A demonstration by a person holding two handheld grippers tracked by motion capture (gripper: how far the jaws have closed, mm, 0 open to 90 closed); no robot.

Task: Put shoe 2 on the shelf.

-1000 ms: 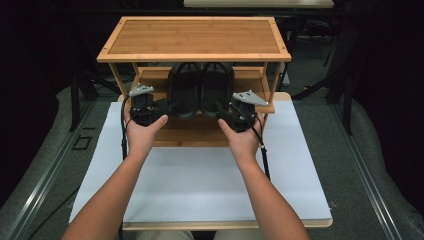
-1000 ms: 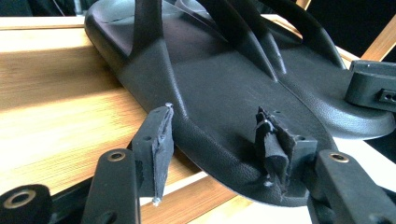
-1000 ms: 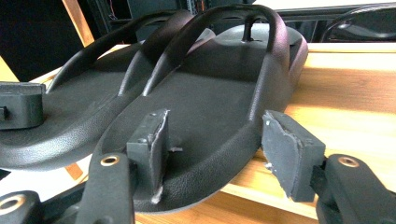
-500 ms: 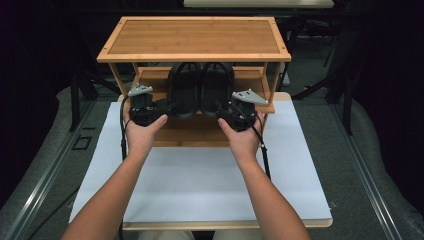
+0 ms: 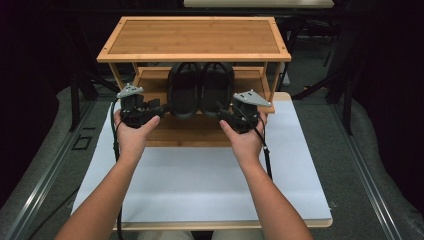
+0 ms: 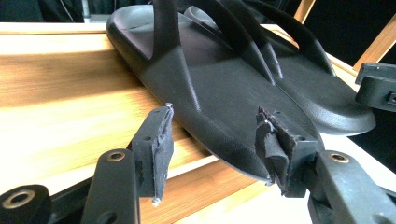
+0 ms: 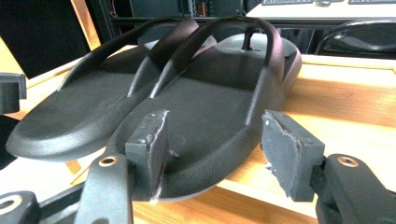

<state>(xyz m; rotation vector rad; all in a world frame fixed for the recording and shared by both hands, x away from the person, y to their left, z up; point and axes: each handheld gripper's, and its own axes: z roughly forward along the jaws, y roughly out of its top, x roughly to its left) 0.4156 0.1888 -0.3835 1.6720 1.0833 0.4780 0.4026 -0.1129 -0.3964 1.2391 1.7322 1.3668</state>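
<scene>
My left gripper (image 5: pixel 159 107) and right gripper (image 5: pixel 223 113) each hold their fingers open around the heel of a black sandal (image 5: pixel 184 90) and its twin (image 5: pixel 217 87). The pair lies side by side on the middle shelf of the wooden rack (image 5: pixel 194 37) at 12 o'clock on the desk (image 5: pixel 200 175), heels jutting over the shelf's front edge. I judge the step to be grasping them. I should slide each heel deeper between the pads (the sole's rim looks thin), close evenly, then draw both straight toward 6 o'clock, clear of the top shelf.
</scene>
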